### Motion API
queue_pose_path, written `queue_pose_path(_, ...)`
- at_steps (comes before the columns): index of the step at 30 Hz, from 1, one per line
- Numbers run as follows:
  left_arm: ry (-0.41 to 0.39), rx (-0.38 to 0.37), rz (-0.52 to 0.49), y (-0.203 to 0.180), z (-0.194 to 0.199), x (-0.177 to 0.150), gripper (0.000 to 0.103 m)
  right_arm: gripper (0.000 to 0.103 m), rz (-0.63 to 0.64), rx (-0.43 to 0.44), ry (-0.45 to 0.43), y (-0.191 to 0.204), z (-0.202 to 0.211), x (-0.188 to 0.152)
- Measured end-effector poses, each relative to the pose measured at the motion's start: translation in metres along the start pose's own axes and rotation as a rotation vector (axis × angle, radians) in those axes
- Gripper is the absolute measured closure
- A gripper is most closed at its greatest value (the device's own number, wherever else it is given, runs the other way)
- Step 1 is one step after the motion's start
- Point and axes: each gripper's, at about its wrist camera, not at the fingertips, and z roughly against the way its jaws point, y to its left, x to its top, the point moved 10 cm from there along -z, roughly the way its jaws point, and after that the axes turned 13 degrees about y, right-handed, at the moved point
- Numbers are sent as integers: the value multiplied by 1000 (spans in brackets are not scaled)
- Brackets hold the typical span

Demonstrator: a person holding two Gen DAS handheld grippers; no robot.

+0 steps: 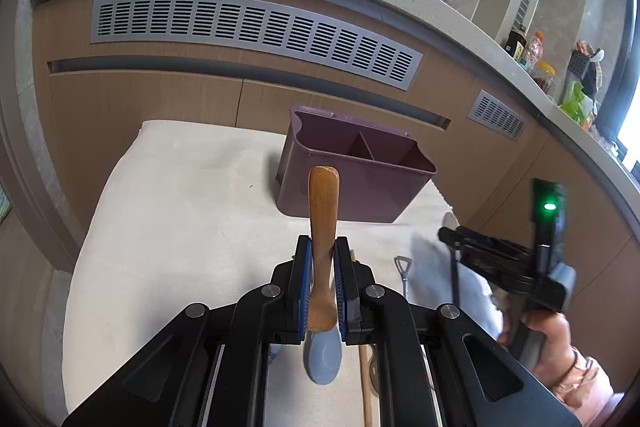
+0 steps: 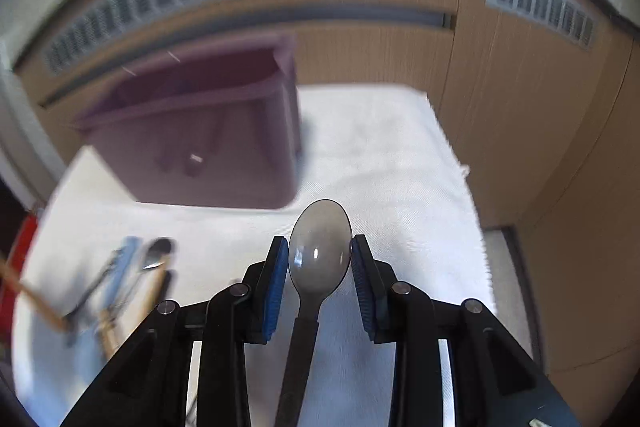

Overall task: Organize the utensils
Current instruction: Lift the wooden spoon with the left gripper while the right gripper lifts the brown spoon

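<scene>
Caddy (image 1: 356,183): both visible compartments are seen empty; nothing appears stowed yet.
Left gripper (image 1: 323,267): clamped on a wooden spoon (image 1: 323,227), raised just short of the caddy.
Right gripper (image 2: 320,263): pads set against the bowl of a dark spoon (image 2: 318,255).
Left to do: other utensils (image 2: 132,275) lie on the cloth (image 2: 380,147).

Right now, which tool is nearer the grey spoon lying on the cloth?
Left. The left tool, gripping a wooden spoon, hangs directly over the grey spoon; the right tool, closed around a black spoon, is off to its right, apart from it.
</scene>
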Motion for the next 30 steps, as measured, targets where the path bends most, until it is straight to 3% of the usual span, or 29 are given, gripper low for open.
queue_pose_path(7,-22,-12,-34,-26,14,2,92,73,79,61,-154,18,84,-5)
queue_pose_path(12,-53,-32,-71,-47,31,15,92,73,102,60,-256,33,118,10)
queue_pose_path(14,-86,-55,-93,-57,45,35,92,73,121,49,-327,41,141,25)
queue_pose_path(19,-252,-83,-170,-83,97,118,92,73,186,-37,-584,55,215,109)
queue_pose_path(21,-305,-76,-197,-89,106,147,92,73,184,-59,-642,58,229,140)
queue_pose_path(26,-332,-72,-223,-85,80,189,92,73,139,-63,-716,58,211,195)
queue_pose_path(30,-250,-70,-186,-64,22,197,92,73,123,-57,-657,60,150,206)
